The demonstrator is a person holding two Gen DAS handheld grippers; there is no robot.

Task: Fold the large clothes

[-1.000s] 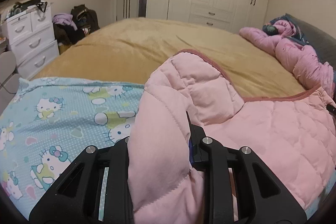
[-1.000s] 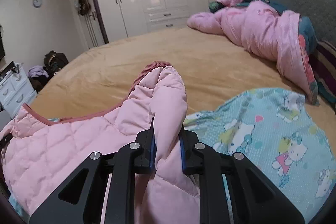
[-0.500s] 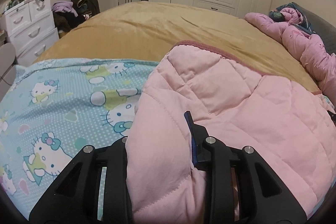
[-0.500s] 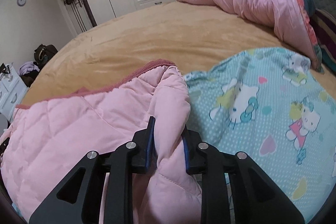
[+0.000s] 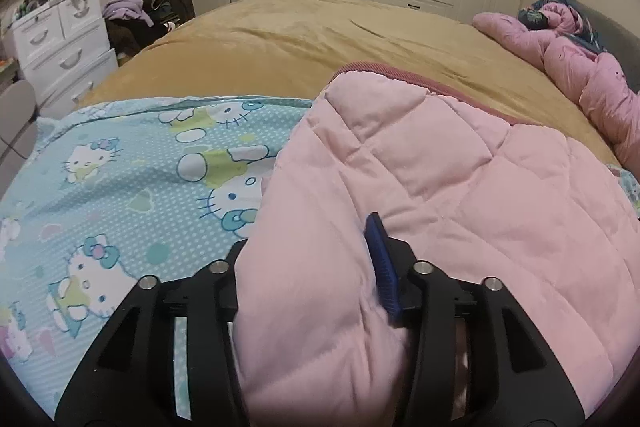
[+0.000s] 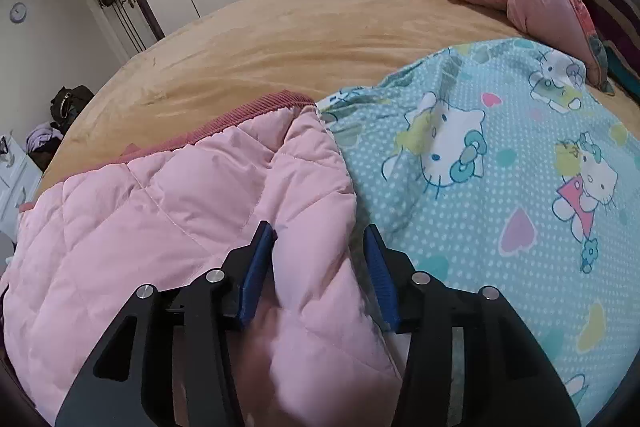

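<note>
Right gripper (image 6: 318, 259): jaws apart, pink quilted garment (image 6: 172, 211) edge lying loose between them, not pinched. Left gripper (image 5: 316, 267): fabric bulged between jaws, one finger hidden, so prob. gripping, can't confirm. Garment lay directly fwd of both grippers, on the Hello Kitty sheet (image 6: 500, 167) over the tan blanket (image 5: 320, 39); long axis ran left-right between the two, ribbed hem on far side. Neither hand nearer. No readable text or brand; cartoon print only.
</note>
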